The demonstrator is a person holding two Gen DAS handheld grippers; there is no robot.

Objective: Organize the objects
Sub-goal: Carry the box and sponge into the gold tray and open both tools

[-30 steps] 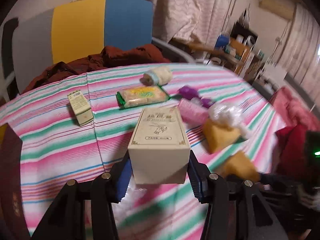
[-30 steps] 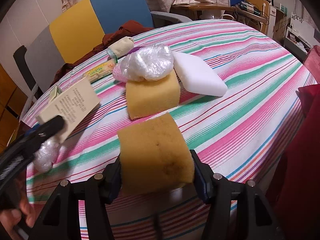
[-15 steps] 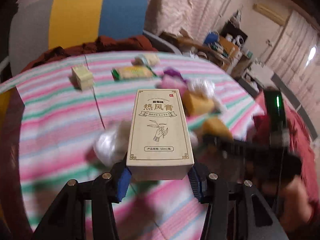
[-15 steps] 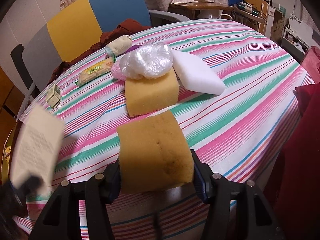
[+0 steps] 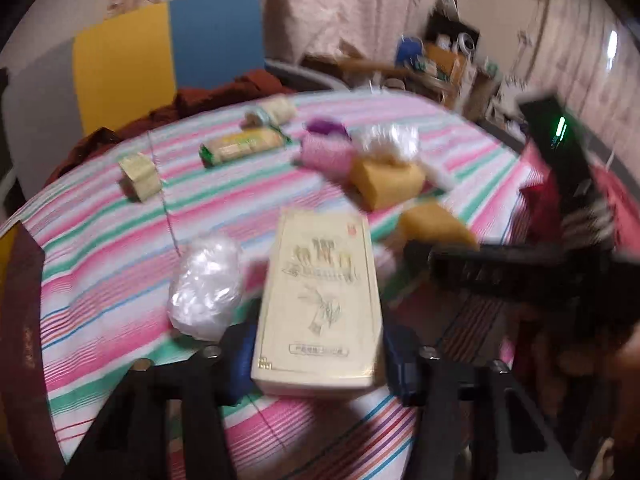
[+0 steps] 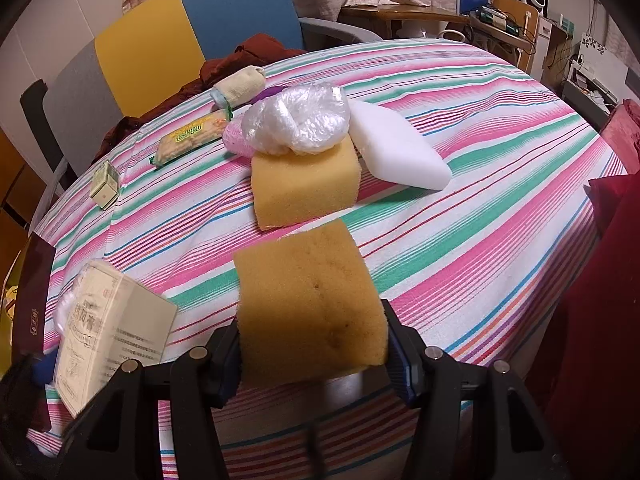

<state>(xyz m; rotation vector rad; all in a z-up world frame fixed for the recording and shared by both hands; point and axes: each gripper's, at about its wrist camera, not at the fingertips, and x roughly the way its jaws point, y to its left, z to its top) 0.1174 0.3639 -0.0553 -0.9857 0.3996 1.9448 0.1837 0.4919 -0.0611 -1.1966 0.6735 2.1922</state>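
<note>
My left gripper point(image 5: 318, 364) is shut on a cream cardboard box point(image 5: 320, 304) and holds it above the near left part of the striped table. The box also shows at the left in the right wrist view point(image 6: 108, 332). My right gripper point(image 6: 314, 354) is shut on a yellow sponge point(image 6: 308, 300) above the table's near edge. That sponge shows in the left wrist view point(image 5: 434, 224). A second yellow sponge point(image 6: 306, 182) lies on the table with a clear plastic bag bundle point(image 6: 300, 118) on top. A white sponge point(image 6: 394, 148) lies beside it.
Another plastic bundle point(image 5: 206, 284) lies left of the box. A biscuit pack point(image 6: 192, 136), a small green box point(image 6: 105, 185), a cloth roll point(image 6: 240, 86), a pink item point(image 5: 326, 154) and a purple item point(image 5: 326, 126) lie farther back. A chair point(image 6: 192, 36) stands behind the striped table point(image 6: 500, 216). A dark red box point(image 5: 20, 332) stands at the left edge.
My left gripper has swung the cream box back toward the near left of the table, by the plastic bundle. My right gripper holds the sponge nearly still.
</note>
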